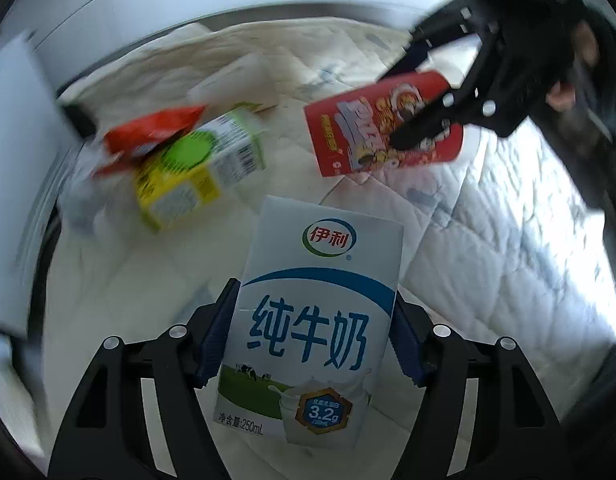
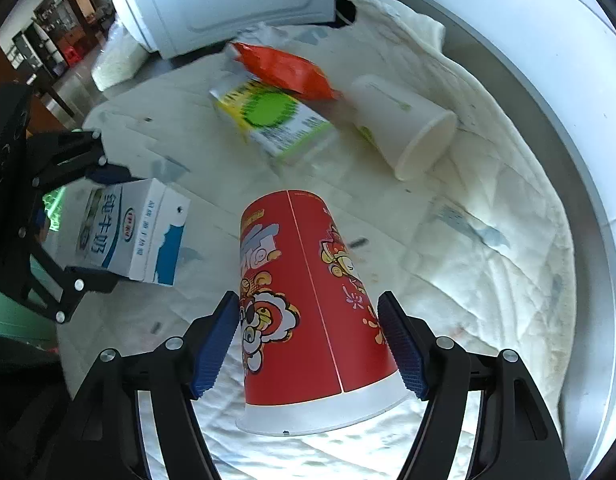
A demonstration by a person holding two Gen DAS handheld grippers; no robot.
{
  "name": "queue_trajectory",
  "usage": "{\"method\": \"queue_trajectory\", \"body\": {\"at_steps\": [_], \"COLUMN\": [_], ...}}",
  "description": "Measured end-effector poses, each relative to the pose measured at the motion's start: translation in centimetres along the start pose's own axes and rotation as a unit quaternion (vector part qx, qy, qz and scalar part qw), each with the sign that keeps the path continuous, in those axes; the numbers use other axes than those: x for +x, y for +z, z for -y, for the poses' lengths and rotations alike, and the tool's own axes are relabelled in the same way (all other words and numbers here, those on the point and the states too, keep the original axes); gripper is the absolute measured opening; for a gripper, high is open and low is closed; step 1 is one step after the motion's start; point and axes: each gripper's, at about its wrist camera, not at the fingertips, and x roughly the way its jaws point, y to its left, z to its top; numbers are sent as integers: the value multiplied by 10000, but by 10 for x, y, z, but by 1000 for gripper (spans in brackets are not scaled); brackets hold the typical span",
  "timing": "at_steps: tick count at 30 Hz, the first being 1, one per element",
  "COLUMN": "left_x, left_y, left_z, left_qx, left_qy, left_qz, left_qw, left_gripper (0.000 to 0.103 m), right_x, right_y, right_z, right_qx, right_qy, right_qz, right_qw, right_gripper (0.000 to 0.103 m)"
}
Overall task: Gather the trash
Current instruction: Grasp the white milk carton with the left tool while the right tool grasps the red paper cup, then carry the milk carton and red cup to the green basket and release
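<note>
Evidently for binning, left tongs [image 1: 314, 344] clamp the milk carton [image 1: 308, 320] at lower centre, while right tongs [image 2: 308, 344] hold the red cup [image 2: 308, 304].

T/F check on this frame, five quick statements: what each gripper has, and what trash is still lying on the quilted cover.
1. The left gripper has the blue-and-white milk carton between its pads. True.
2. The right gripper has a white paper cup between its pads. False: a red printed cup sits there; the white cup lies on its side on the quilted cover.
3. An orange snack wrapper lies partly on the green-and-yellow carton. True.
4. The green-and-yellow carton stands upright. False: it lies flat on the cover.
5. The red cup's rim points away from the right wrist camera. False: its white rim is nearest the camera.
</note>
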Motion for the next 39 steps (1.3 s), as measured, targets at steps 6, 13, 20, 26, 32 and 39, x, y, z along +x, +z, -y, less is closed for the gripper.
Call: {"method": "queue_trajectory", "body": {"at_steps": [6,13,20,26,32,39], "left_x": [-49,-103,-126,-148,-159,-175], "left_y": [-37,-84,-117,-140,-156,-179], "left_z": [-10,-32,-47,-53,-57,-63], "left_qx": [-978,-2069,-2519,-2792,-3034,-3355], "left_qy": [363,968,1286,1486,1611,1801], "left_qz": [405,811,862,912,977,1055], "left_qw": [9937,9702,9553,9443,9340,9186], "left_gripper": [67,67,66,66,66,66], "right_x": [-7,-9,27,47,69,50], "right_y": [7,28,33,34,32,40], "right_z": [-35,-89,-129,-150,-156,-169], "right_qx": [-234,-745,-1188,-1653,-1953,-1885], "right_qy": [184,303,334,91,-242,-129], "right_qz": [189,292,-172,-655,-1151,-867], "right_qw": [9994,9963,9922,9840,9737,9782], "right_gripper": [68,68,68,68,70,69]}}
